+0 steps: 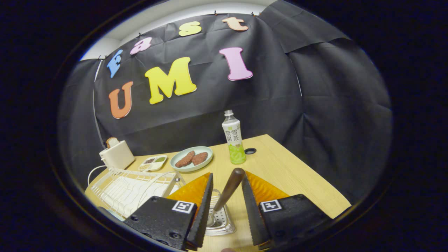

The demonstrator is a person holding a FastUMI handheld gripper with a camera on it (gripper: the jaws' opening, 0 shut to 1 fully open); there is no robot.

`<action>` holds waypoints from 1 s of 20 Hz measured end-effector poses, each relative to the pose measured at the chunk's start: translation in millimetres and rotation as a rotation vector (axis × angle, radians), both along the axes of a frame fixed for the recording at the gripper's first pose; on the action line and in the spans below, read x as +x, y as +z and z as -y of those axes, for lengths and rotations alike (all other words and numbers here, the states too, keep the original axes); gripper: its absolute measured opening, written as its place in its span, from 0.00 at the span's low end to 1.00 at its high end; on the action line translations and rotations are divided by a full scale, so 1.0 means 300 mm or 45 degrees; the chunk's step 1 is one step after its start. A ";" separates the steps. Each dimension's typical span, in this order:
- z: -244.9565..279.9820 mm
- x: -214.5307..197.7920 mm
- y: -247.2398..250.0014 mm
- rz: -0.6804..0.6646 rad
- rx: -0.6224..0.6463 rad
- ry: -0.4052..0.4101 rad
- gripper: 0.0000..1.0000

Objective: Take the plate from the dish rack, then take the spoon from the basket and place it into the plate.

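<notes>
- The brown-handled metal spoon (225, 196) stood tilted in the perforated metal basket (220, 218), its handle top rising between the fingertips.
- The gripper (226, 178) was spread open around the handle; contact could not be determined.
- The white wire dish rack (129, 187) sat beside the basket on the light wooden table (290, 175).
- Beyond them stood a pale green plate (191, 159) of brown patties and a green-labelled bottle (233, 140).

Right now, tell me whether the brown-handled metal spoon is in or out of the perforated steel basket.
In: the spoon leans tilted, its bowl down inside the basket, its handle between the open gripper fingers, untouched.
</notes>
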State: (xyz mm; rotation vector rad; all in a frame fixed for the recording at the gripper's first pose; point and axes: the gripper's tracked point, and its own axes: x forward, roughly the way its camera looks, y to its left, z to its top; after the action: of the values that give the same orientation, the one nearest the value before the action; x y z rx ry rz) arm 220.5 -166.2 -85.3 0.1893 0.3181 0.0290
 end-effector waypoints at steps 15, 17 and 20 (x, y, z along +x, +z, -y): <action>-0.138 -0.230 0.418 0.315 -0.201 -0.075 0.14; -0.199 -0.299 0.485 0.364 -0.217 -0.050 0.14; -0.297 -0.389 0.537 0.375 -0.174 0.005 0.14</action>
State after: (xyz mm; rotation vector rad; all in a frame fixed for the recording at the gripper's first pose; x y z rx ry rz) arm 103.9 -77.0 75.8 0.0474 0.0265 0.0387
